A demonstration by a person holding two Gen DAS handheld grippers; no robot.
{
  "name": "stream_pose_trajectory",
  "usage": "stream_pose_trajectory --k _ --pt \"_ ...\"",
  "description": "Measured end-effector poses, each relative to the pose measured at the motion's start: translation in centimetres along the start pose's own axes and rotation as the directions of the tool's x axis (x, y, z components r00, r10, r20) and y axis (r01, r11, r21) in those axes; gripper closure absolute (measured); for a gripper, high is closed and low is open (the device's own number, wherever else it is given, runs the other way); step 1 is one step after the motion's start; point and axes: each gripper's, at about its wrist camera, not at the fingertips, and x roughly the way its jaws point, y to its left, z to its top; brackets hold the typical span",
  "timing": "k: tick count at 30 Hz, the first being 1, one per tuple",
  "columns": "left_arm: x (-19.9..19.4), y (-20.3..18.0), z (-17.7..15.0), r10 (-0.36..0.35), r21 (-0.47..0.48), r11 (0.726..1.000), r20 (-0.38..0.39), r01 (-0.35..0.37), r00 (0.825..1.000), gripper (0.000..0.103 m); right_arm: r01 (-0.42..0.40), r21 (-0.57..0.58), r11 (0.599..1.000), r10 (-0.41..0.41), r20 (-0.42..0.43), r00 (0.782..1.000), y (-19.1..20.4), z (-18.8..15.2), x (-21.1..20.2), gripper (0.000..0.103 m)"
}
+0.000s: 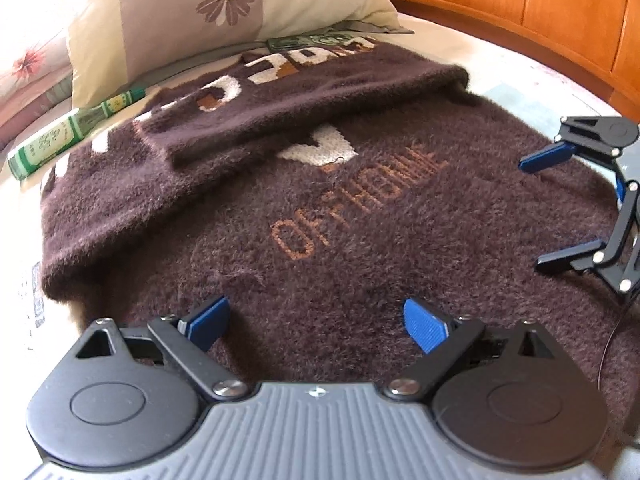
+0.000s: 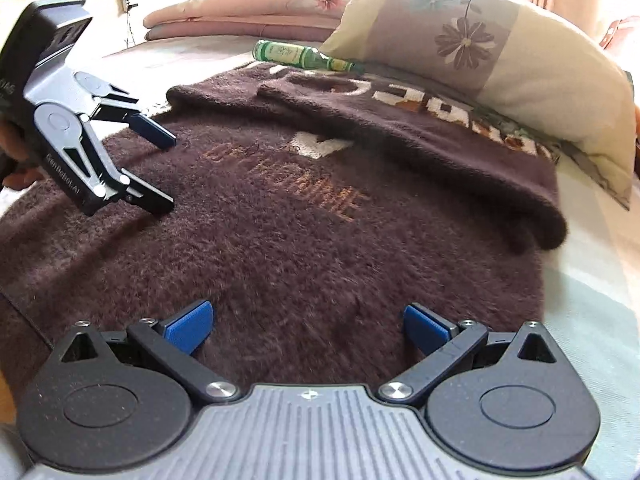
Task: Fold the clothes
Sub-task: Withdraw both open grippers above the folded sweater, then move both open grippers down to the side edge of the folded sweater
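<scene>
Hovering over the brown fuzzy sweater, my left gripper and right gripper both stand apart; green bottle at twelve o'clock.

Open sweater front, bottle and pillow crowding far edge (headboard behind), bare bedsheet alongside

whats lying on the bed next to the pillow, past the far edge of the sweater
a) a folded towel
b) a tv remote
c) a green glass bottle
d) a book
c: a green bottle with a pale label lies on its side beside the pillow, just beyond the far edge of the brown sweater; the left wrist view shows it too.
</scene>
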Motion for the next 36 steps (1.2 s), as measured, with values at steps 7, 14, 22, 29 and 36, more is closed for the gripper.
stream_pose_trajectory --k 7,14,22,29,36 --pt "0.2 -0.1 -0.1 0.012 -0.021 1.000 0.012 -0.012 1.000 0.006 -0.017 0.005 1.000 0.017 -0.048 0.999 0.0 1.3 1.5 0.000" --pt "-0.1 -0.5 -0.4 0.036 -0.019 0.999 0.020 -0.036 0.999 0.006 0.003 0.025 1.000 -0.004 0.007 1.000 0.1 0.4 1.2 0.000" --pt "-0.3 -0.5 -0.9 0.033 -0.010 0.999 0.073 -0.032 0.997 0.006 0.060 0.048 0.997 -0.060 -0.012 0.998 0.9 0.8 1.2 0.000" --pt "-6.7 -2.3 -3.9 0.037 0.046 0.998 0.225 -0.049 0.974 0.007 0.181 0.165 0.969 -0.174 -0.058 0.983 3.5 0.7 -2.1 0.000" --pt "-11.2 -2.9 -8.1 0.031 -0.009 1.000 0.215 -0.030 0.976 0.007 0.139 0.077 0.987 -0.132 -0.088 0.987 8.6 1.8 -5.6 0.000"
